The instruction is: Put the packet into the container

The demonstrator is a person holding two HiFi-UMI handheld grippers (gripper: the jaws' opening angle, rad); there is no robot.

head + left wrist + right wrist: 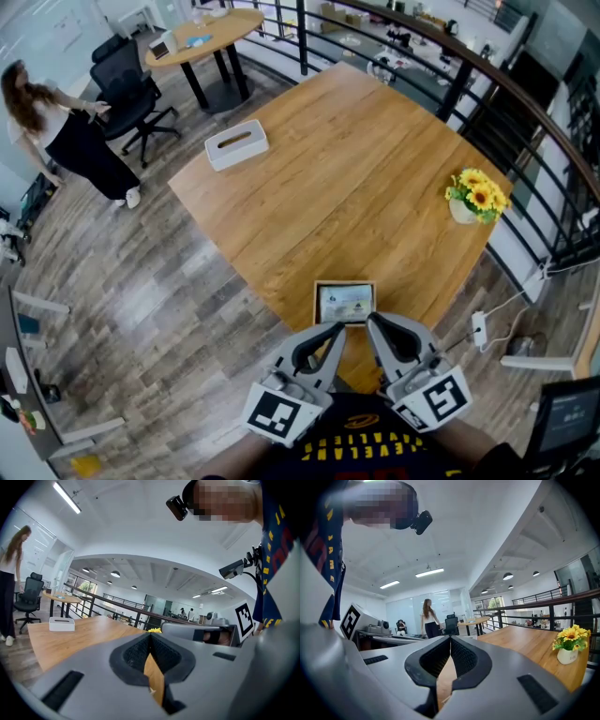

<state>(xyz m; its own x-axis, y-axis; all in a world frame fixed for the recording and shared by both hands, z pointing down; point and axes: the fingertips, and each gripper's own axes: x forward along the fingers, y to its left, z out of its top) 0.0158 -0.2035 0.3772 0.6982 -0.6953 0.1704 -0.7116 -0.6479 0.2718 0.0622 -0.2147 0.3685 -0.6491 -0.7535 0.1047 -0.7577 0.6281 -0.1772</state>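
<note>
The left gripper (pixel 337 328) and the right gripper (pixel 372 321) sit side by side at the near edge of the table (pixel 356 178), each with its jaws pressed together on nothing. Directly ahead of their tips is the container (pixel 344 283), with the packet (pixel 345 303) lying inside it. A white tissue box (pixel 236 144) stands far ahead to the left, and a pot of yellow flowers (pixel 476 196) ahead to the right.

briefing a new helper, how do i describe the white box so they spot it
Start at the wooden table; go to its corner nearest the office chair. The white box sits there alone, flat, with a long slot on top, unlike the flower pot across the table.
</note>
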